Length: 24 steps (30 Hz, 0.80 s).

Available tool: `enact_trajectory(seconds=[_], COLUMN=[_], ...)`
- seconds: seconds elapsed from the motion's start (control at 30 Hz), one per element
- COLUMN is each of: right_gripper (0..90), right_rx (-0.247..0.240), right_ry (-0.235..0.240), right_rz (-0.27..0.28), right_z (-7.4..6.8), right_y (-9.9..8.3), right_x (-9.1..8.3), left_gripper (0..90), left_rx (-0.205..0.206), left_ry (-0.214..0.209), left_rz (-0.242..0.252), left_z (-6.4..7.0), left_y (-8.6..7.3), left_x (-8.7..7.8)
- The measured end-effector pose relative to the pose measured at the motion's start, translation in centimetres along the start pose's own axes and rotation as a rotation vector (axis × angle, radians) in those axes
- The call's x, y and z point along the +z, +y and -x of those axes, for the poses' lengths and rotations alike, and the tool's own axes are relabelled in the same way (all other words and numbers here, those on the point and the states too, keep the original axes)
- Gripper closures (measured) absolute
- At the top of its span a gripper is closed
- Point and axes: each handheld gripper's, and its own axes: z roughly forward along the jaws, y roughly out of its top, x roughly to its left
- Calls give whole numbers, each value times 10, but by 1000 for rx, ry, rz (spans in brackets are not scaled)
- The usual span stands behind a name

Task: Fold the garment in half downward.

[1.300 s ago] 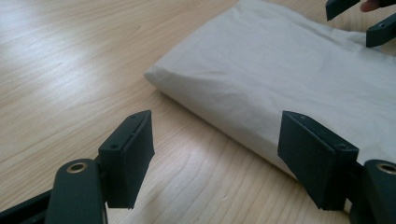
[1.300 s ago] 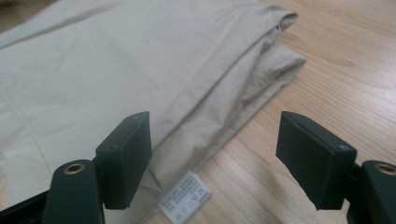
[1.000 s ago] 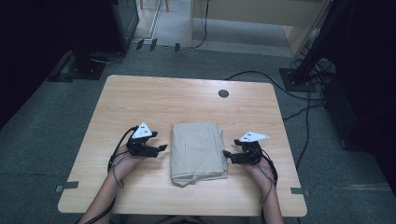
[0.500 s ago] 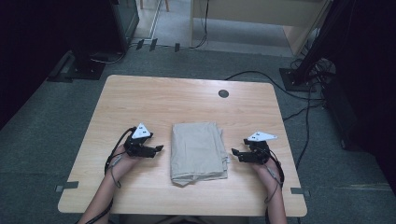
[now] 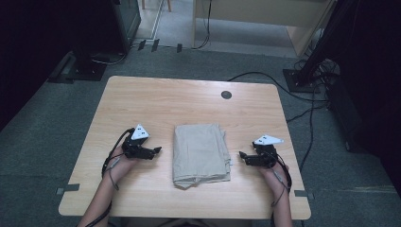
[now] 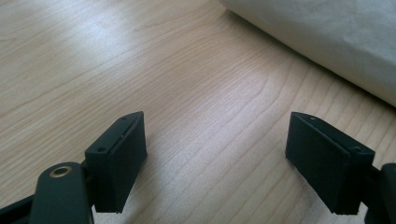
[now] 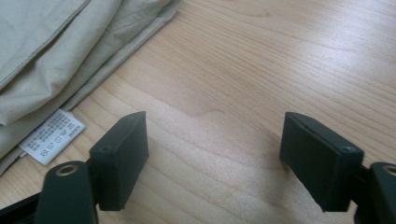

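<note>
- Tabletop (image 5: 165,101) of pale wood lies under us, a small dark round grommet (image 5: 226,94) near its far edge.
- Folded beige cloth (image 5: 201,153) rests flat at the middle, between our two grippers and touching neither.
- Our left gripper (image 5: 156,150) sits just beside the cloth's left edge, jaws spread wide over bare wood.
- Our right gripper (image 5: 242,155) sits near the right edge, jaws likewise spread, gripping nothing.
- White care label (image 7: 52,136) pokes from the cloth's hem.

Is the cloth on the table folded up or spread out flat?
Folded. The beige cloth lies as a neat rectangle, with stacked layers along its edge.
</note>
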Motion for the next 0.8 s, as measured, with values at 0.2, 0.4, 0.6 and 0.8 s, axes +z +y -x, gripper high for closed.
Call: enact_trajectory(seconds=[0.2,0.4,0.6,0.8], right_gripper=[217,217,204,200], right_rx=[6,19,26,30], right_ry=[-6,-17,-25,-28], right_rz=[13,15,13,12], right_z=[3,5,5,5], right_y=[-3,-2,-2,-2], right_x=[-1,0,0,0], left_gripper=[207,206,206,206], left_rx=[-10,-33,-32,-33], left_ry=[9,35,34,34], left_rz=[0,0,0,0], left_z=[-5,-10,-10,-10], left_y=[-3,-5,-5,-5], left_x=[-3,-6,-6,-6])
